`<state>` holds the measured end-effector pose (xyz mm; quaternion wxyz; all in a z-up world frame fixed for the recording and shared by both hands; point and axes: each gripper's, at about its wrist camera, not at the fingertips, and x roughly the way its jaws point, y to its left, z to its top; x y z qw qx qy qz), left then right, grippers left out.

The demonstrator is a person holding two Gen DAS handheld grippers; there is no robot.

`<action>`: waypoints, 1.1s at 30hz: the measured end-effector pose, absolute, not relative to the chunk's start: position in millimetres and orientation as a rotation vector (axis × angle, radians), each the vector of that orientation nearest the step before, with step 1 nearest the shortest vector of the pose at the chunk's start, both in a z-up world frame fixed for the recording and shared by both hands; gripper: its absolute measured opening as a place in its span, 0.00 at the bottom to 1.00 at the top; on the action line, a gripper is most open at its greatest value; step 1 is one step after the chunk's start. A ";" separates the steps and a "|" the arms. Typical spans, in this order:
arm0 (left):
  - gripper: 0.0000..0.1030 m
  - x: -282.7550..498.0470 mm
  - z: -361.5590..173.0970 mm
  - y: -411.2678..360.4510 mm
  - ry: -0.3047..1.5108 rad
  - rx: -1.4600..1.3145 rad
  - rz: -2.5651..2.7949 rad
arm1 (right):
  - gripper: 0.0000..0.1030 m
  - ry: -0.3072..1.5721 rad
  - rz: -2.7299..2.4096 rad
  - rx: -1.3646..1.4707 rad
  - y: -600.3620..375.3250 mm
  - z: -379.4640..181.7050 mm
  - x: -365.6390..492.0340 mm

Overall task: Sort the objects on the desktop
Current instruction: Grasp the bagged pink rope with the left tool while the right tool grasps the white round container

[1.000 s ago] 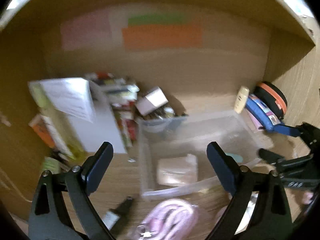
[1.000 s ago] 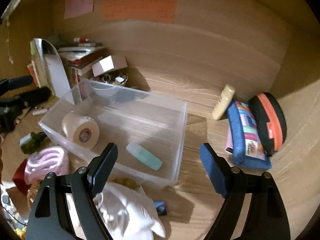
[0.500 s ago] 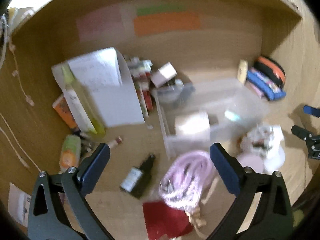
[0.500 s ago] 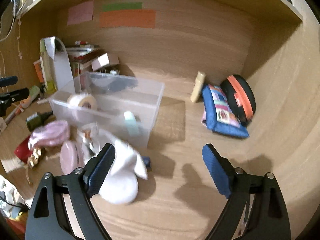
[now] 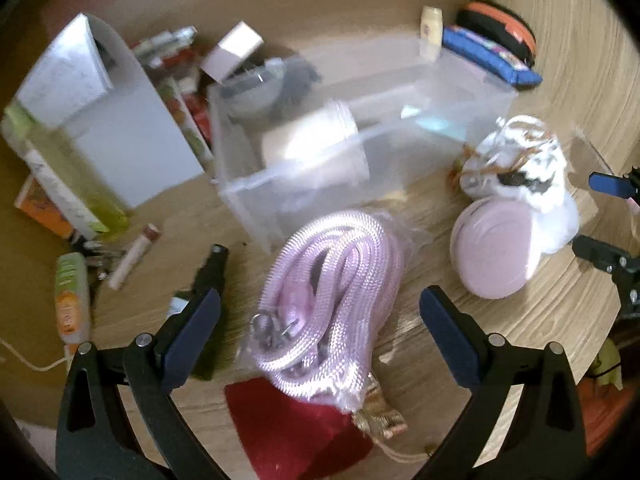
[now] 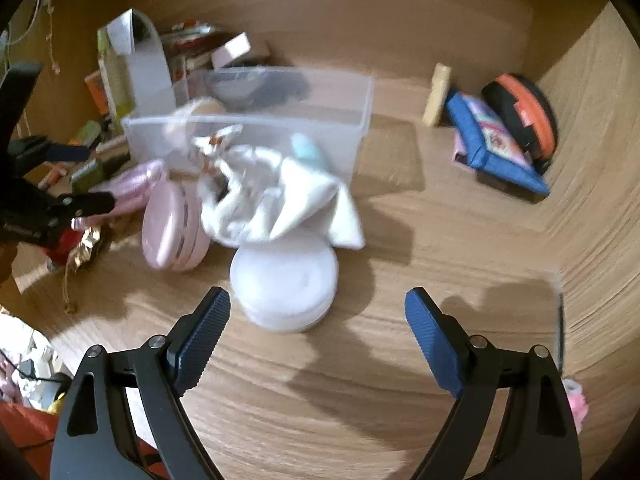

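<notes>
I'm over a wood-grain desk [image 6: 460,240] boxed in by wooden walls, coloured notes stuck on the back one. My left gripper [image 5: 320,320] gapes wide, empty, above one pink rope [image 5: 336,280]; my right gripper [image 6: 318,320] is just as wide, empty, near one white disc [image 6: 284,280]. One clear bin [image 5: 360,120] sits behind, one pink case [image 5: 494,252] beside a white cloth [image 6: 280,196], two pouches [image 6: 496,140] far right
</notes>
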<state>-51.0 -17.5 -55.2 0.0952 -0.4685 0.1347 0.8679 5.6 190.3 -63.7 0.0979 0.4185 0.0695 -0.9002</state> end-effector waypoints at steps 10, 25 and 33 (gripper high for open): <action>0.99 -79.0 -89.7 -19.3 0.321 -1.549 2.420 | 0.85 0.185 -2.578 1.352 183.5 -83.5 -15.4; 0.65 -60.4 -81.6 -0.9 0.342 -1.449 2.479 | 0.62 0.019 -2.528 1.314 194.2 -85.6 -31.9; 0.60 -46.7 -65.7 -7.4 0.256 -1.408 2.487 | 0.62 -0.010 -2.575 1.277 211.6 -75.0 -16.8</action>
